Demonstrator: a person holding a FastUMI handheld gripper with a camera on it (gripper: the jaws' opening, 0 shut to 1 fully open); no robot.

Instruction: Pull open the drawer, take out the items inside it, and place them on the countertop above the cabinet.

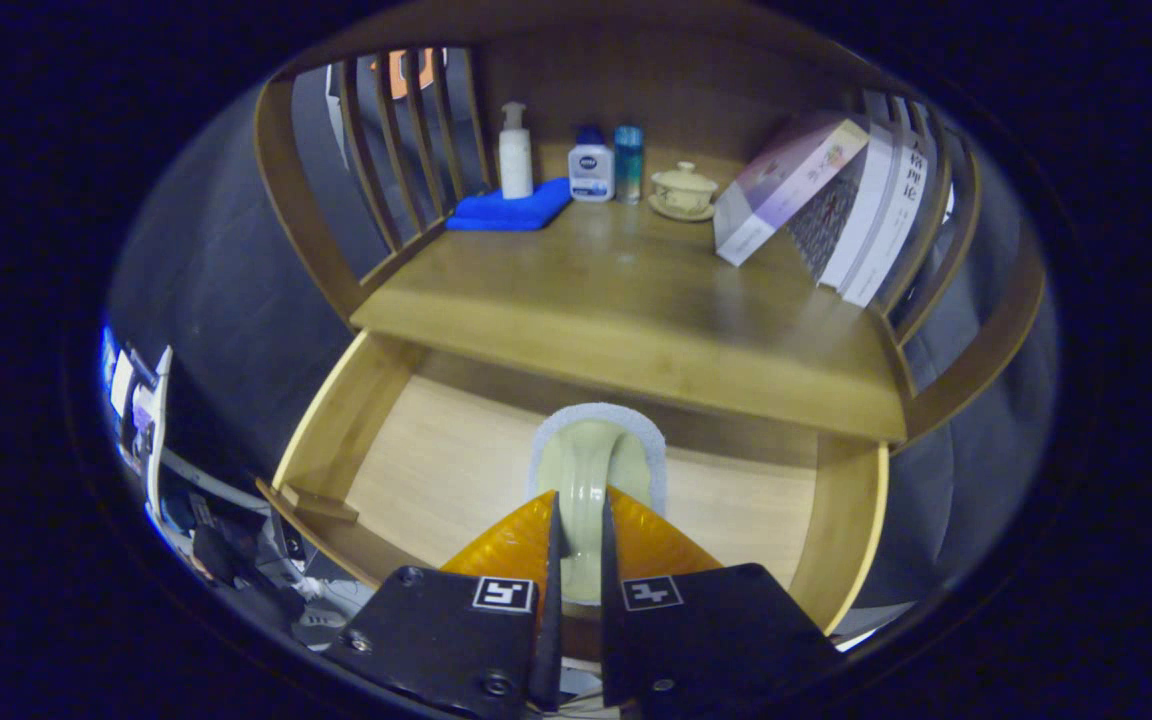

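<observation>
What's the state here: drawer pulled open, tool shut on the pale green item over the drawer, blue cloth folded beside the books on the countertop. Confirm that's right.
One thing is off. The gripper view shows the blue cloth at the opposite end of the countertop from the books, under the white pump bottle. The rest holds: the drawer is open and the tool is shut on the pale green item.

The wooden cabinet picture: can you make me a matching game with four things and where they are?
Things:
1. blue cloth
2. lidded teacup
3. books
4. pale green brush

Places:
A. leaning against the right-hand slats
B. between the gripper fingers, over the open drawer
C. under the white pump bottle
D. on a saucer at the back of the countertop

Pairs: 1-C, 2-D, 3-A, 4-B
</observation>
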